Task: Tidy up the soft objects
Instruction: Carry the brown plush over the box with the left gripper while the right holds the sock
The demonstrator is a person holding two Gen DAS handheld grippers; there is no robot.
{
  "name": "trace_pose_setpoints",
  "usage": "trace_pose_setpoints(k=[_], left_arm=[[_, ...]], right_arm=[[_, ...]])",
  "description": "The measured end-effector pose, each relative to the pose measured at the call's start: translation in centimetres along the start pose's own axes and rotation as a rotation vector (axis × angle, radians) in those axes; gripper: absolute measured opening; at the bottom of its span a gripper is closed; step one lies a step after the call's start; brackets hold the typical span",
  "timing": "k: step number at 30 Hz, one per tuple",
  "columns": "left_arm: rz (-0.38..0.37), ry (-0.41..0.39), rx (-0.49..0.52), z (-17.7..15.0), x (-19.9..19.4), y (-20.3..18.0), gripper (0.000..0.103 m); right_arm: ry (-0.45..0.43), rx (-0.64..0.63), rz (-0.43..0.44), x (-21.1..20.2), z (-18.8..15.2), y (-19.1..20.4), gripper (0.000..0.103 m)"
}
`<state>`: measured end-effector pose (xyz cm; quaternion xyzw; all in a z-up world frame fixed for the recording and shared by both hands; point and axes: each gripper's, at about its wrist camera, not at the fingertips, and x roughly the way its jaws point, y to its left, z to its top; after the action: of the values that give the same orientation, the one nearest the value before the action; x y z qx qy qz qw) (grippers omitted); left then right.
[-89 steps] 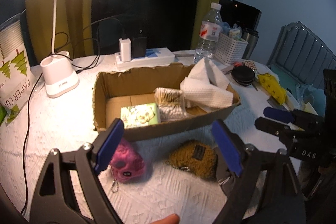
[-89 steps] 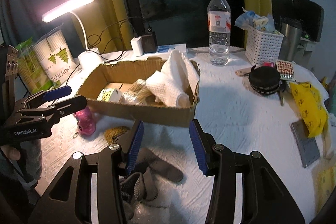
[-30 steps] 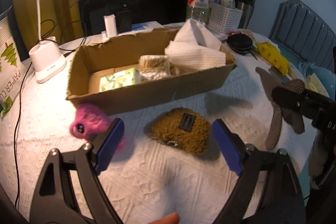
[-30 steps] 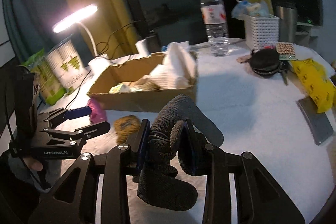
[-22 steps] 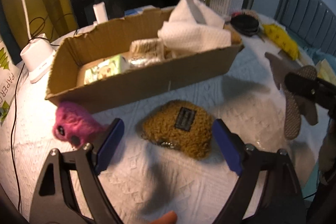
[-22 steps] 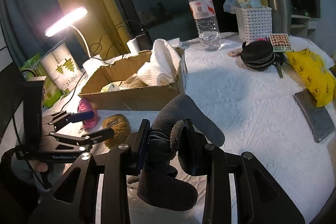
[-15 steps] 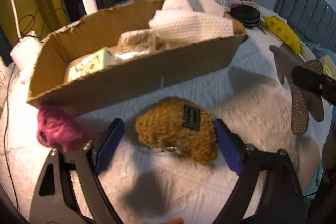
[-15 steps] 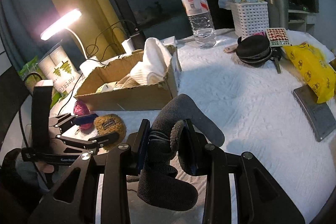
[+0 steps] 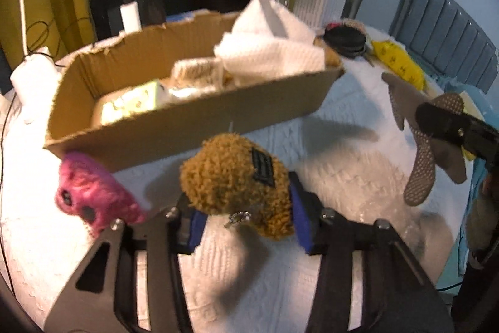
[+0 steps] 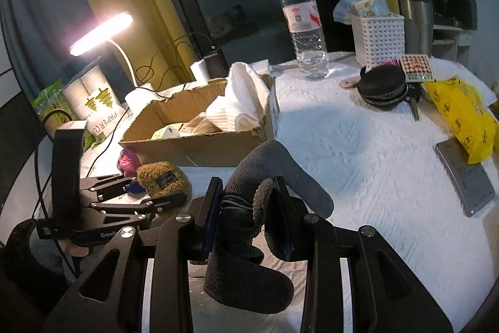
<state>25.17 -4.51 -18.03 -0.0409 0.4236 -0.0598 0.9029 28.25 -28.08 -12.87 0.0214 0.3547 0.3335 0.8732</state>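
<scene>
My left gripper (image 9: 246, 225) is shut on a fuzzy brown pouch (image 9: 234, 180) with a black label, held just above the white cloth in front of the cardboard box (image 9: 193, 127). It also shows in the right wrist view (image 10: 163, 178). A pink plush toy (image 9: 90, 195) lies to its left by the box wall. My right gripper (image 10: 249, 217) is shut on a grey sock (image 10: 252, 227), held above the table right of the box; the sock also shows in the left wrist view (image 9: 424, 142). The box holds a white towel (image 9: 271, 52) and small packs.
A desk lamp (image 10: 99, 33), paper cup pack (image 10: 96, 111) and chargers stand behind the box. A water bottle (image 10: 304, 27), white basket (image 10: 379, 36), black round case (image 10: 382, 89), yellow bag (image 10: 461, 111) and grey flat device (image 10: 464, 177) lie to the right.
My left gripper came down around the brown pouch, closed on it and lifted it slightly. My right gripper took up the grey sock earlier and still holds it raised.
</scene>
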Motion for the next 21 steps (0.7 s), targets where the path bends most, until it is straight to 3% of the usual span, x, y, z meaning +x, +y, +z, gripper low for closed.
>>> trace_pose_setpoints(k=[21], left_arm=[[-0.021,-0.193,-0.074,1.8,-7.9,4.3,0.045]], right_arm=[[-0.045,-0.119,0.017,-0.8,3.3,5.9,0.034]])
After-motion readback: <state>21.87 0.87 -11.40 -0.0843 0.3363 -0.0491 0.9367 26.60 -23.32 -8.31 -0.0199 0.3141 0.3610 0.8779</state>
